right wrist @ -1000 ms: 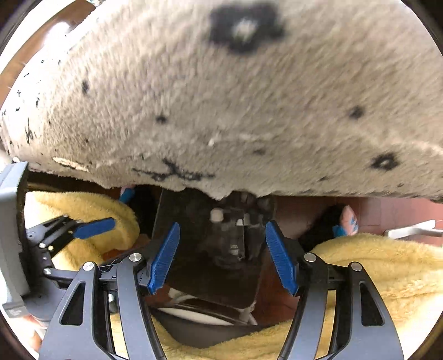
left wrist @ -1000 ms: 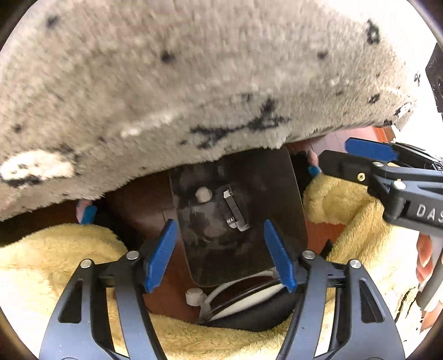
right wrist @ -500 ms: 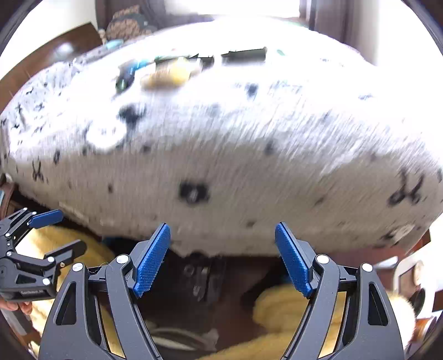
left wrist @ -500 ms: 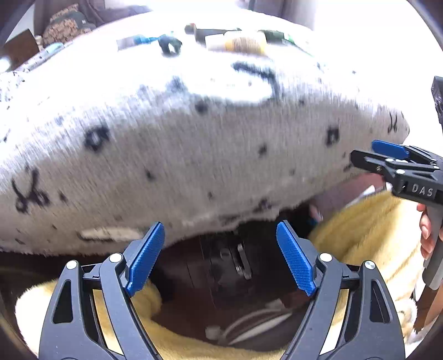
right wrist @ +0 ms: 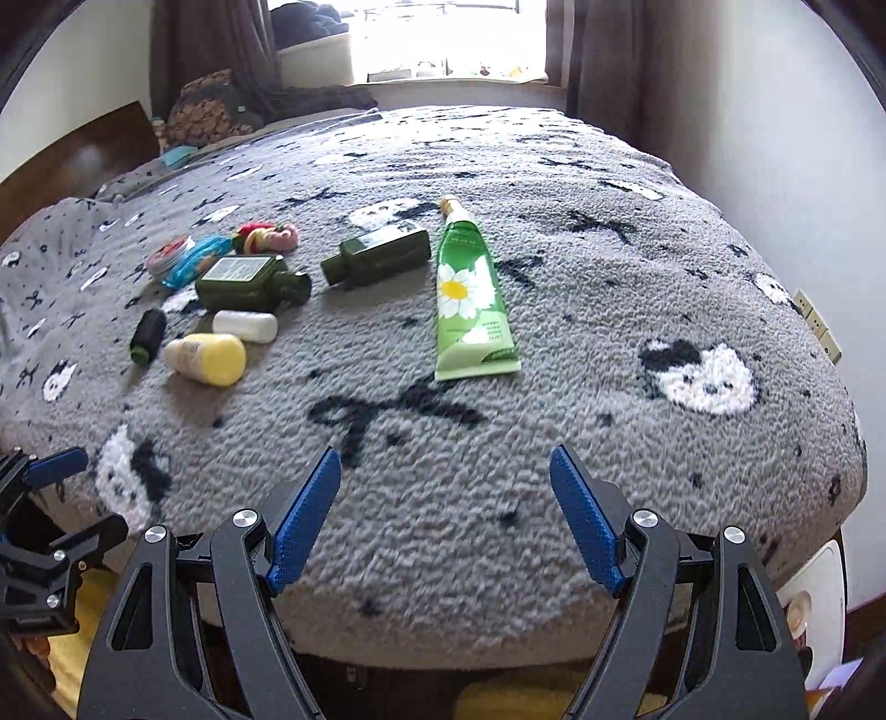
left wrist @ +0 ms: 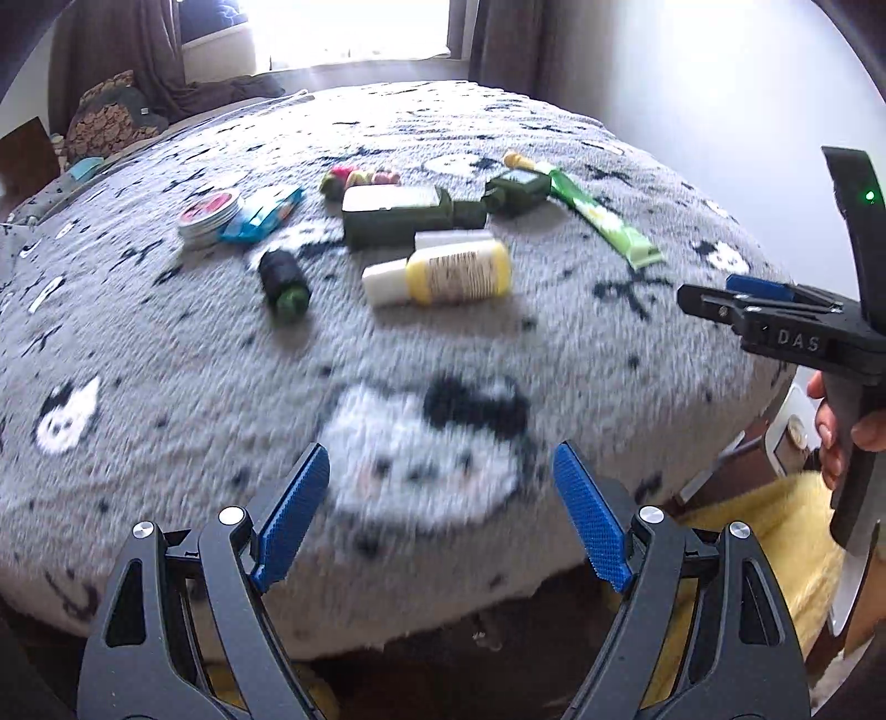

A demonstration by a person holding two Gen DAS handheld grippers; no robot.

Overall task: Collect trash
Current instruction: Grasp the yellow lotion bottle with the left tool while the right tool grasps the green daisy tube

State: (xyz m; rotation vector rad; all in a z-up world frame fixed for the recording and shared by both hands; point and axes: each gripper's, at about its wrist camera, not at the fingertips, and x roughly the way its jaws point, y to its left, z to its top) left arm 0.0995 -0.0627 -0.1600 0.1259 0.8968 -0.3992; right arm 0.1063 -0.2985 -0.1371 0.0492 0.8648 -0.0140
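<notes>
Several items lie on a grey patterned bed blanket (right wrist: 637, 310): a green tube (right wrist: 468, 299) with a daisy, two dark green bottles (right wrist: 382, 256) (right wrist: 249, 282), a yellow bottle (right wrist: 207, 359), a small white bottle (right wrist: 245, 325), a small black bottle (right wrist: 147, 334), a blue wrapper (right wrist: 194, 260), a round tin (right wrist: 168, 253) and coloured hair ties (right wrist: 266, 236). The yellow bottle (left wrist: 443, 272) and green tube (left wrist: 603, 219) also show in the left wrist view. My left gripper (left wrist: 443, 512) and right gripper (right wrist: 443, 518) are open and empty, above the bed's near edge.
Yellow fabric (left wrist: 775, 531) lies below the bed edge at the right. Curtains and a bright window (right wrist: 443, 39) stand beyond the bed. A wooden headboard (right wrist: 72, 160) and a patterned pillow (right wrist: 210, 111) are at the far left. A white wall (right wrist: 775, 138) is at the right.
Both grippers have risen from below the bed edge to above it. The dark object under the bed has dropped out of view and the bed top with its items now shows.
</notes>
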